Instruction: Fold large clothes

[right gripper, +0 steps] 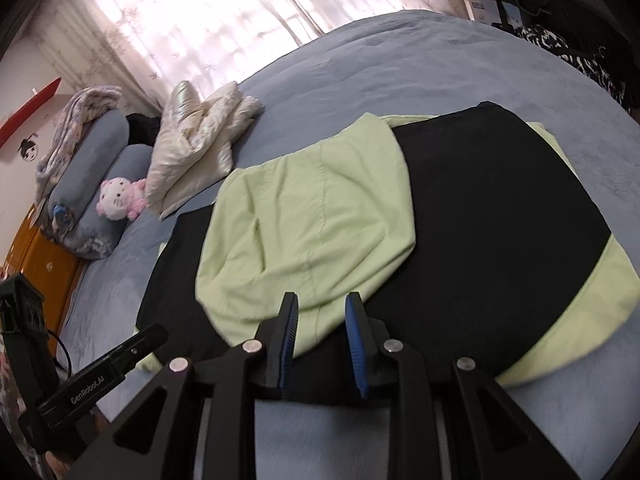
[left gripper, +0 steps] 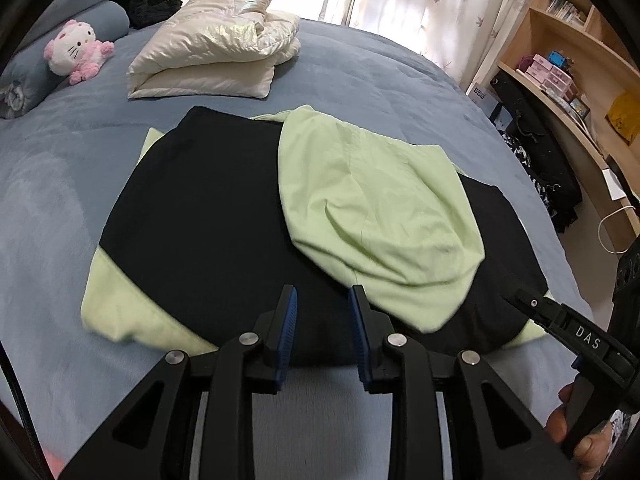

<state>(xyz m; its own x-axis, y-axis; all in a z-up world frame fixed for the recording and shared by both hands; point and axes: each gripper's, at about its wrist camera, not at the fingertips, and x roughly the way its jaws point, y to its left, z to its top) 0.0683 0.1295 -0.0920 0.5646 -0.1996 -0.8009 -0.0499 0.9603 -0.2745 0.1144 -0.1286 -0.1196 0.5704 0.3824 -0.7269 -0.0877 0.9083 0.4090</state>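
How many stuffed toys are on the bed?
1. The pink and white stuffed toy sits by the blue pillows at the head of the bed. Others may be hidden.

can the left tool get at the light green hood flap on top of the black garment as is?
Probably yes. The left tool hangs open with nothing between its pads, and the green hood flap lies uncovered on the black garment just ahead and to its right. The right tool sits off to the side, clear of that path.
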